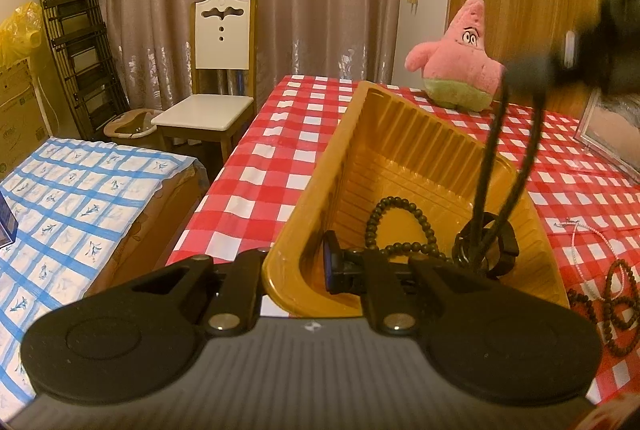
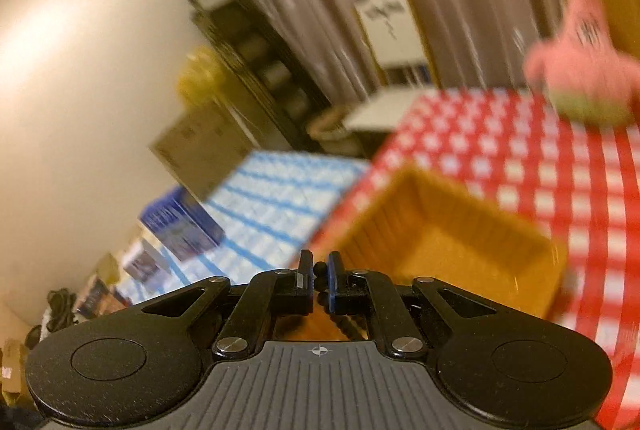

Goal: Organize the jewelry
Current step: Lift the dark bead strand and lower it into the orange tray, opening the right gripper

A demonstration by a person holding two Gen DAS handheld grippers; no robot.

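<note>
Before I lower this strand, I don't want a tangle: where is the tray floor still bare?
The far half of the orange tray is bare, bordered by its ribbed walls. The near end is crowded: dark bead strand and the hanging black beads beside the left gripper.

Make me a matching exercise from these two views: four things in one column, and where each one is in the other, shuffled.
Things
1. plush toy
2. dark bead strand
3. left gripper
4. white chair

Places
A. clamped on the near wall of the yellow tray
B. on the floor beyond the checked table
C. lying in the bottom of the tray
D. standing at the far edge of the table

Pairs: 1-D, 2-C, 3-A, 4-B
</note>
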